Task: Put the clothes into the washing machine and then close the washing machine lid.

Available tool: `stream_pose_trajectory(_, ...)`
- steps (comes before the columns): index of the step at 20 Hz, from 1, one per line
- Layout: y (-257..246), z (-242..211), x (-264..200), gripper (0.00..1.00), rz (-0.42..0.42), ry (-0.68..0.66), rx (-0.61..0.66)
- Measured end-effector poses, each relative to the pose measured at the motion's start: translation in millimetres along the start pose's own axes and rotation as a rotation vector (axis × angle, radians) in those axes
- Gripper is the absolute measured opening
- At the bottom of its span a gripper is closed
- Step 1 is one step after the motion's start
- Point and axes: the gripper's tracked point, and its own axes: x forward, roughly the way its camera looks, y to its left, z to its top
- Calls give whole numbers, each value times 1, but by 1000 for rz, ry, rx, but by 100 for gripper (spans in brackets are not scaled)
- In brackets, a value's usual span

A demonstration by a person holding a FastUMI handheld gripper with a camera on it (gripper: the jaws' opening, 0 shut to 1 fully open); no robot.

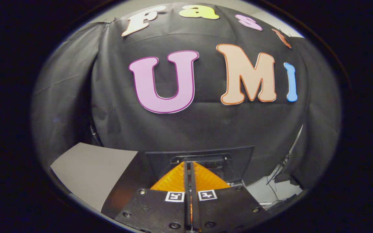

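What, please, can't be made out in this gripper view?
- Washing machine and its lid: not identifiable; the hand-held gripper, fingers closed together, blocks the foreground.
- Dark panel beyond the fingers: its lower part is hidden by them.
- Cables beside it: too small to trace.

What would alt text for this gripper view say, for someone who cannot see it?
The gripper has its two fingers closed together, with only a thin slit between them and nothing visibly held. Just beyond them hangs the booth's black cloth wall, with a grey table surface beside the fingers and loose cables on the other side.
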Motion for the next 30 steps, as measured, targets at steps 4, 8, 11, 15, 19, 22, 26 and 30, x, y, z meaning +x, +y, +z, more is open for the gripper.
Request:
stream_pose_trajectory(4, 9, -9, 13, 22, 18, 33, -16)
stream_pose_trajectory(8, 15, -13, 30, 55, 16, 45, -62)
stream_pose_trajectory(11, 17, -15, 47, 80, 9, 57, -76)
stream_pose_trajectory(15, 16, -12, 76, 89, 1, 35, -85)
stream_pose_trajectory(19, 7, -13, 109, 90, -41, 38, -109)
stream_pose_trajectory(22, 3, -10, 129, 91, -66, 33, -94)
stream_pose_trajectory(26, -9, -2, 150, 91, -107, 9, -53)
stream_pose_trajectory(30, -19, -11, 161, 92, -140, 49, -36)
